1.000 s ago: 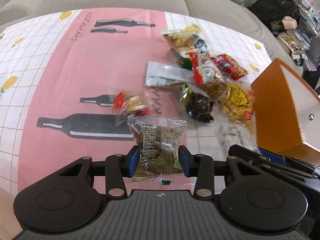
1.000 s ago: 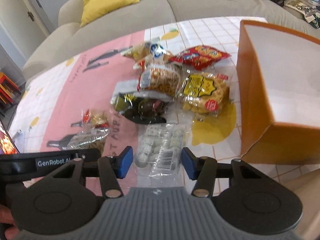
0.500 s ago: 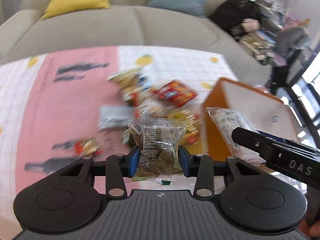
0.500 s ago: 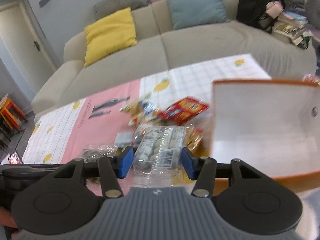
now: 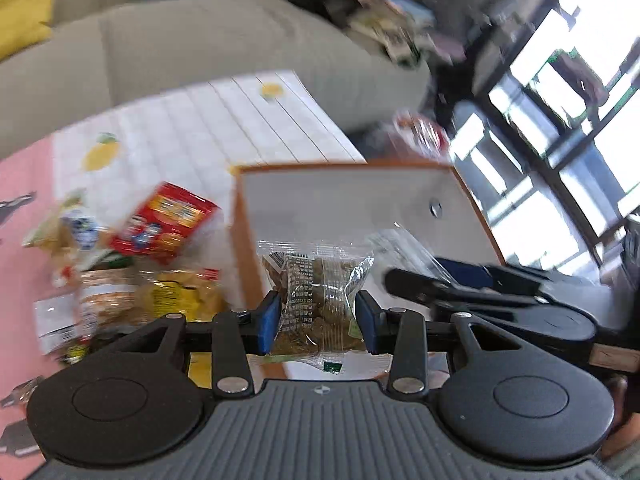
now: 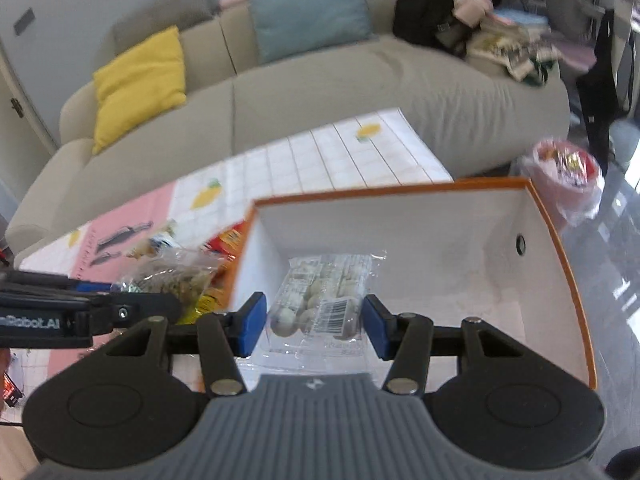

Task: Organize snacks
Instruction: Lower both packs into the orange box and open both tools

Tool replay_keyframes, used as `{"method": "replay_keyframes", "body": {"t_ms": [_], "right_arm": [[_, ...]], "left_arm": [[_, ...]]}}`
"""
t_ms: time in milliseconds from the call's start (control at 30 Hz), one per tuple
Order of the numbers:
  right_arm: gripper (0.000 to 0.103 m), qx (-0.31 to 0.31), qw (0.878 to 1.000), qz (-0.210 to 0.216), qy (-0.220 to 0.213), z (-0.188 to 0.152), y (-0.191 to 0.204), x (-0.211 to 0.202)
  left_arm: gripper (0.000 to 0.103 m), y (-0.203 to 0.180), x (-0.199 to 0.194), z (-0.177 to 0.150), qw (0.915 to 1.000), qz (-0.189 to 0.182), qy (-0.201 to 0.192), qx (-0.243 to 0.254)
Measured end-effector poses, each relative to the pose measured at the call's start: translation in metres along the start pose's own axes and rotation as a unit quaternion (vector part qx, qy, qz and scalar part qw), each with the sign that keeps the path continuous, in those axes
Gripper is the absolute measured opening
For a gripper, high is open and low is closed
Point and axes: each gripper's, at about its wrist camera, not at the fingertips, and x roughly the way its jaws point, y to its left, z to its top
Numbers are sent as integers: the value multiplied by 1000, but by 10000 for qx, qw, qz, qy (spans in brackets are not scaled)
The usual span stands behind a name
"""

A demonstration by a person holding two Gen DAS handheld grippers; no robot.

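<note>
A: Snacks status? Box [image 6: 460, 240] looks bare inside.
B: Yes. Left gripper [image 5: 318, 320] fingers pinch a green-brown packet [image 5: 316, 292] at the box wall; right gripper [image 6: 314, 326] fingers clamp a clear packet of white balls [image 6: 320, 300] over the box.
A: Remaining?
B: Pile [image 5: 160, 256] on the bench.

A clear packet of brown-green snack pieces [image 5: 316, 300] stands upright, pinched at its lower half, over the left wall of the orange box [image 5: 240, 240]. A clear packet of pale round balls with a barcode label [image 6: 320, 300] hangs inside that box [image 6: 560, 264], whose white interior is open at the top. The loose snack pile [image 5: 160, 264] lies on the tablecloth just beside the box's left wall.
</note>
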Motion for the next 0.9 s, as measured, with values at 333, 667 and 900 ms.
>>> {"method": "replay_keyframes", "body": {"t_ms": [333,667,900], "right_arm": [[52,268,9958,-101,869,-10,-43,58],[53,118,9899,-58,1411,-22,-34,83],[57,-114,9865,-236,1617,-24,-23,88]], "left_arm": [[19,-15,70,14,9927,238,974,677],[19,-5,79,11,9897,531,1082,767],[19,-4,72,12,9906,536,1019,733]]}}
